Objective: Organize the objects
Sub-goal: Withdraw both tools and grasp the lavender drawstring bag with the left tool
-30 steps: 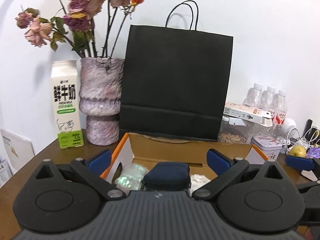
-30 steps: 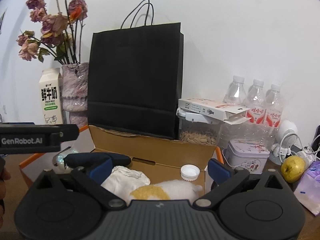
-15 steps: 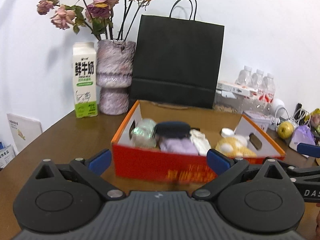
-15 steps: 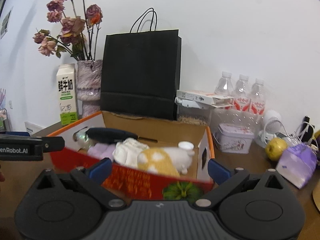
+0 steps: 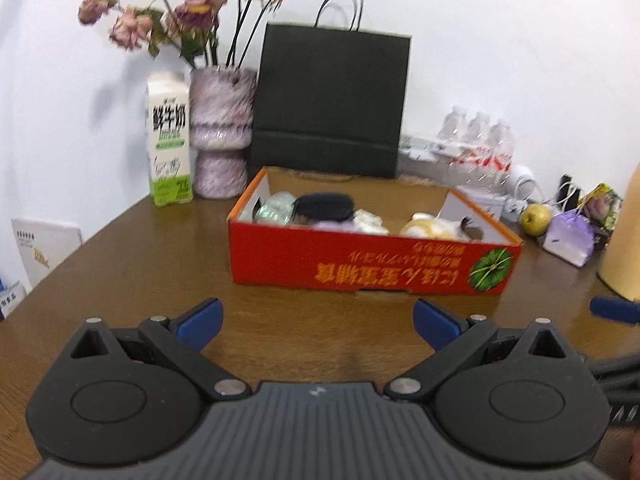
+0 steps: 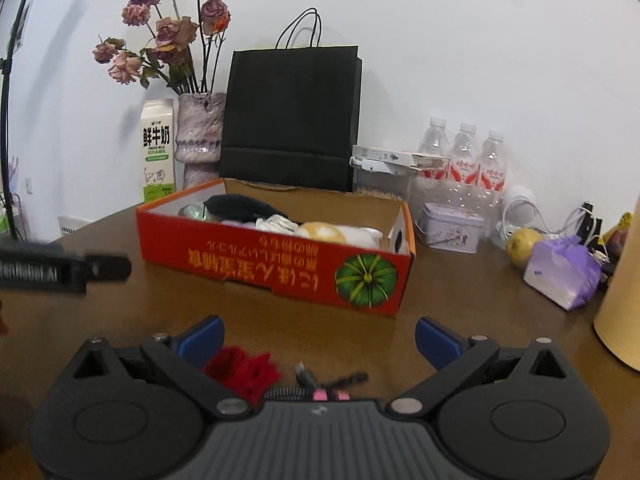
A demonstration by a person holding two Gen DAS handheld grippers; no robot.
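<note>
A red cardboard box (image 5: 372, 264) stands on the brown table; it also shows in the right wrist view (image 6: 280, 264). It holds a black pouch (image 5: 324, 206), a clear wrapped item (image 5: 274, 208), white cloth (image 6: 276, 224) and a yellow-white plush toy (image 6: 336, 234). My left gripper (image 5: 318, 318) is open and empty, in front of the box. My right gripper (image 6: 318, 334) is open and empty above a red fuzzy item (image 6: 244, 372) and a small black clip with pink parts (image 6: 324, 384) on the table.
A milk carton (image 5: 168, 140), a vase of dried roses (image 5: 222, 132) and a black paper bag (image 5: 330, 100) stand behind the box. Water bottles (image 6: 464, 152), a tin (image 6: 450, 228), a pear (image 6: 522, 242) and a purple pack (image 6: 560, 270) lie right.
Both grippers have pulled back and up from over the box. The box now shows whole with bare table in front. The red item and clip have come into the right view.
</note>
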